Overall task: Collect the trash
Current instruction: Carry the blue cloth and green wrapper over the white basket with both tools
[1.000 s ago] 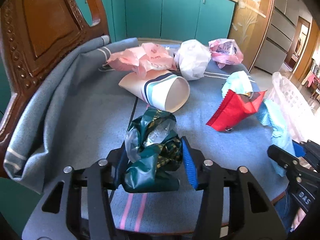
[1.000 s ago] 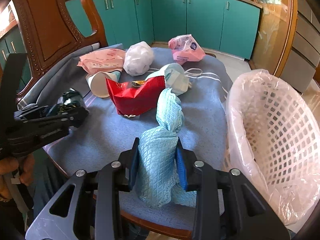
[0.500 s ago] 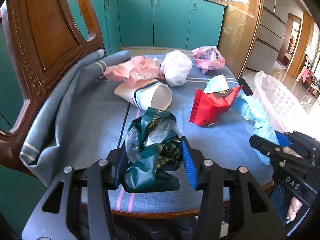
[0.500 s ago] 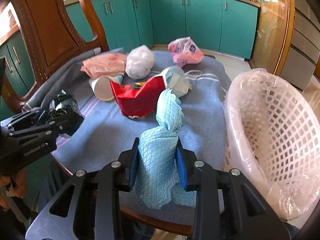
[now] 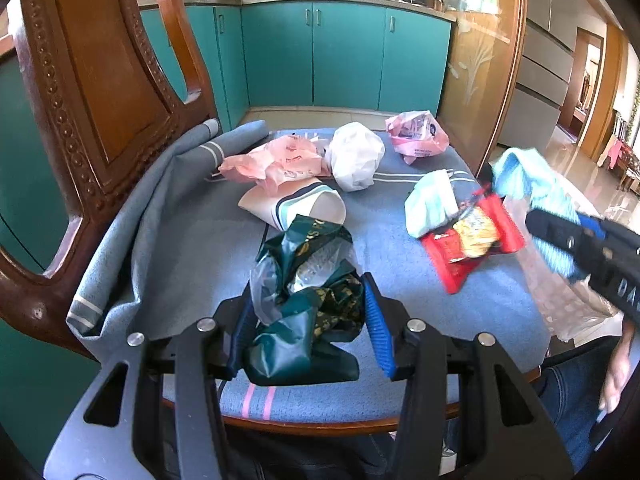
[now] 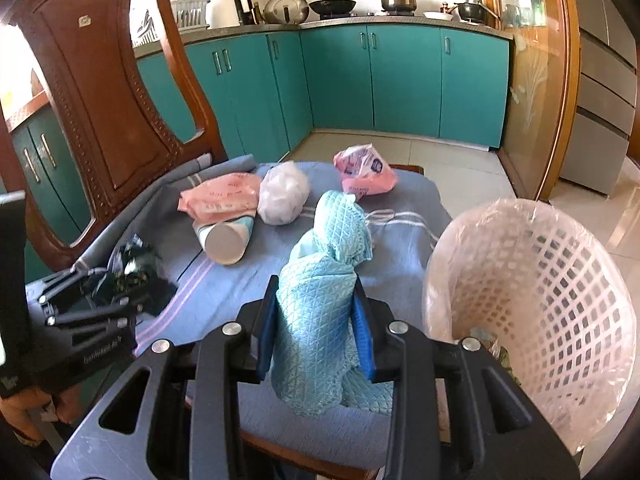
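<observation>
Your left gripper (image 5: pixel 306 326) has its jaws closed on a crumpled dark green wrapper (image 5: pixel 308 300), held above the near edge of the chair seat (image 5: pixel 192 240); the wad stands roughly upright between the blue pads, its long axis running away from the camera and upward, with clear film showing at the top. Your right gripper (image 6: pixel 316 336) has its jaws clamped narrow on a light blue cloth (image 6: pixel 320 300). The cloth's long axis runs forward along the fingers, its free end rising and pointing toward the far side of the seat, while the lower end hangs in folds beneath the pads. The cloth is clear of the seat and just left of the white basket (image 6: pixel 560 280), which is lined with a clear bag. Items on the blue seat cover: a paper cup (image 5: pixel 304 204) lying on its side with its mouth toward you, a pink wrapper (image 5: pixel 276 162), a white bag (image 5: pixel 356 156), a second pink wrapper (image 5: pixel 416 136), a face mask (image 5: pixel 430 200) and a red packet (image 5: pixel 470 240).
</observation>
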`<state>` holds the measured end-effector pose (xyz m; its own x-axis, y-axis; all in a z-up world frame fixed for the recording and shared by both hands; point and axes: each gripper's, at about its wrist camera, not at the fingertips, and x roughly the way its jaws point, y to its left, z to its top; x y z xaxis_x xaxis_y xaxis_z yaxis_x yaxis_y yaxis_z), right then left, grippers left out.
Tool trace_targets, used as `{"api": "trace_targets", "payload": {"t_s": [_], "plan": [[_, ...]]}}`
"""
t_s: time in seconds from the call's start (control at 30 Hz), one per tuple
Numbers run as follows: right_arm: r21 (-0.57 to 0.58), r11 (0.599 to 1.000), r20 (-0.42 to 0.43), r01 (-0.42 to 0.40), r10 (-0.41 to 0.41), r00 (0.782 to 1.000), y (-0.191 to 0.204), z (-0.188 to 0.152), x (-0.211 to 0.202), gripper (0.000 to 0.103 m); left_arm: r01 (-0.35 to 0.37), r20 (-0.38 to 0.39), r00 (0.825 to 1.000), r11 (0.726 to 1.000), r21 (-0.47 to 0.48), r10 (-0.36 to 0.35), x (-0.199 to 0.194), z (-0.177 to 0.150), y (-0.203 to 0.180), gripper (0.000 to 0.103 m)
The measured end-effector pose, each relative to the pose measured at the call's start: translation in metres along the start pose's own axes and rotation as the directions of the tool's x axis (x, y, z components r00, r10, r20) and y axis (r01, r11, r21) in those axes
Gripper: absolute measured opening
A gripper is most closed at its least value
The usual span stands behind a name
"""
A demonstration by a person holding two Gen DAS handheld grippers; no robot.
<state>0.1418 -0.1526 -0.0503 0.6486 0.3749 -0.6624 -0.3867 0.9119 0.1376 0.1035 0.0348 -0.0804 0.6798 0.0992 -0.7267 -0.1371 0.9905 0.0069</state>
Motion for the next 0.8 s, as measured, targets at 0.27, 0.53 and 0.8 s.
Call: {"api": "trace_targets", "payload": {"t_s": [0.27,0.53,0.8], "plan": [[0.029,0.999,0.097,0.032,-0.034,0.995,-0.03,0.036,-0.006,0.034,-0.014,0.019,1.0,1.0,-0.003,0.014,-0.006,0.003,0.0,0.05],[0.116,0.991,0.087,0.062,-0.073,0.994,-0.111,0.013,0.005,0.034,-0.051,0.105,0.993,0.997,0.06,0.044,-0.032,0.02,-0.032,0.05],[0.154,0.977,0.098,0.149,-0.165,0.981,-0.165,-0.006,-0.026,0.034,-0.023,0.173,0.985,0.982,0.188,-0.01,-0.045,0.043,-0.107,0.051]]}}
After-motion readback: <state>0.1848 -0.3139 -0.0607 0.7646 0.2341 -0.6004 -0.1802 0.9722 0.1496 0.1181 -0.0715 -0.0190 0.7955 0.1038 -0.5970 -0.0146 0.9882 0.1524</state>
